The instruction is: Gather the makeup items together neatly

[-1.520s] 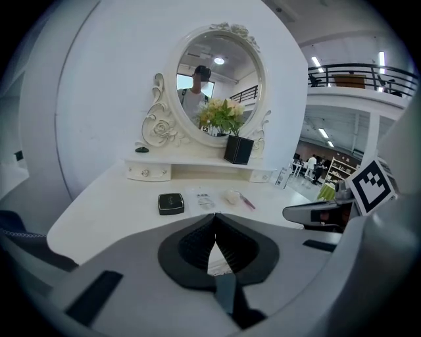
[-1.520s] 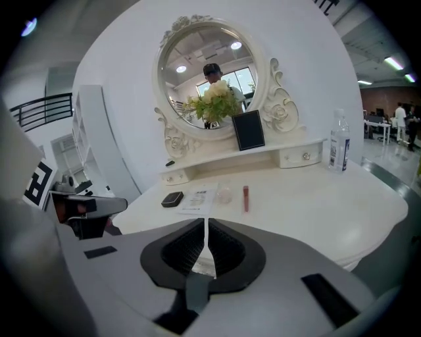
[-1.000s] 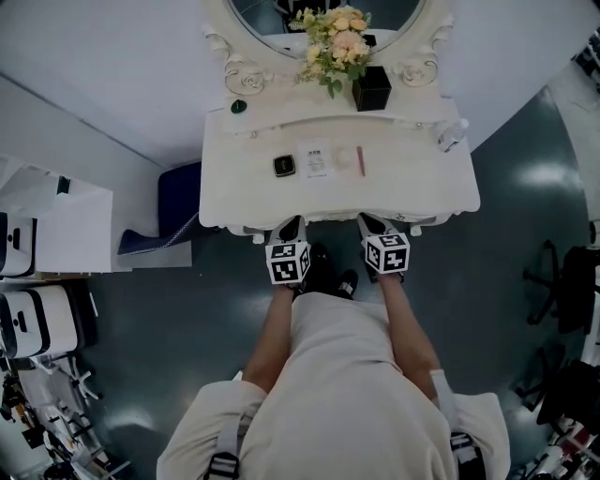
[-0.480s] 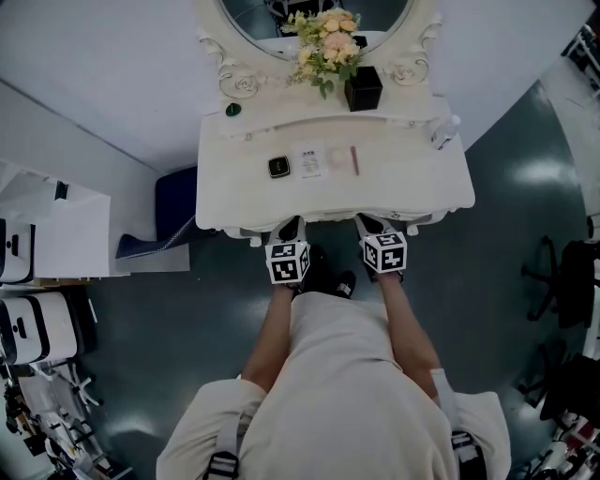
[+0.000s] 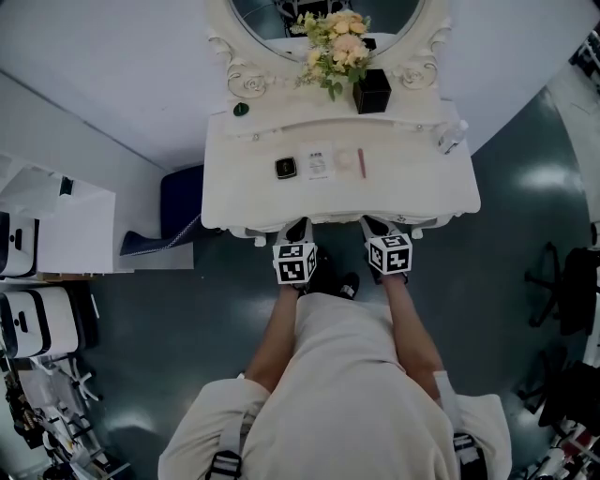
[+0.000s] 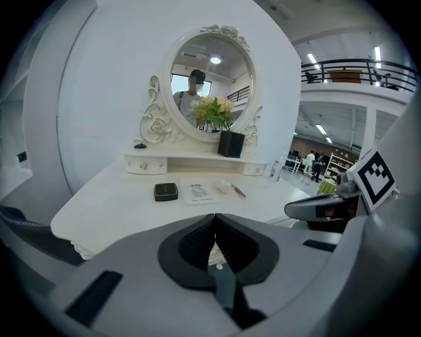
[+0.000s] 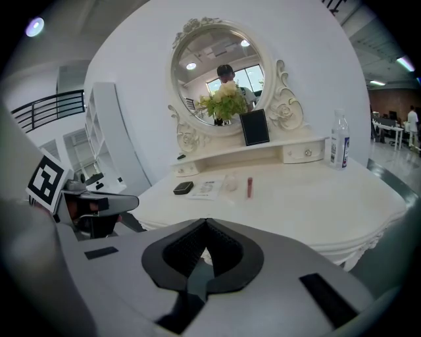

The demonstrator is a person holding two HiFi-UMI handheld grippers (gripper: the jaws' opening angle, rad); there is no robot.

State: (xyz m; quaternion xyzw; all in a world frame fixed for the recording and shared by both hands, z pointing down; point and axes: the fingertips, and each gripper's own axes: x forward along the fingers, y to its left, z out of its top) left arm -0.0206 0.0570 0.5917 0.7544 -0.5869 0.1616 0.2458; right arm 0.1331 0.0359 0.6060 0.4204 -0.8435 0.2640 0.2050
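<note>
On the white vanity table (image 5: 412, 183) a row of makeup items lies: a black square compact (image 5: 285, 168), a white printed sachet (image 5: 319, 161), a small pale round item (image 5: 343, 159) and a thin red stick (image 5: 361, 162). Both grippers hover at the table's front edge, short of the items. My left gripper (image 5: 294, 226) is shut and holds nothing; its closed tips (image 6: 214, 217) point towards the compact (image 6: 166, 191). My right gripper (image 5: 373, 223) is shut and holds nothing as well; its tips (image 7: 206, 222) face the red stick (image 7: 250, 187).
An oval mirror (image 5: 328, 19), a flower bouquet (image 5: 336, 47) in a black box (image 5: 371, 90) and a small dark lid (image 5: 241, 109) line the raised back shelf. A water bottle (image 5: 451, 137) stands at the table's right end. A dark blue seat (image 5: 173, 202) sits left of the table.
</note>
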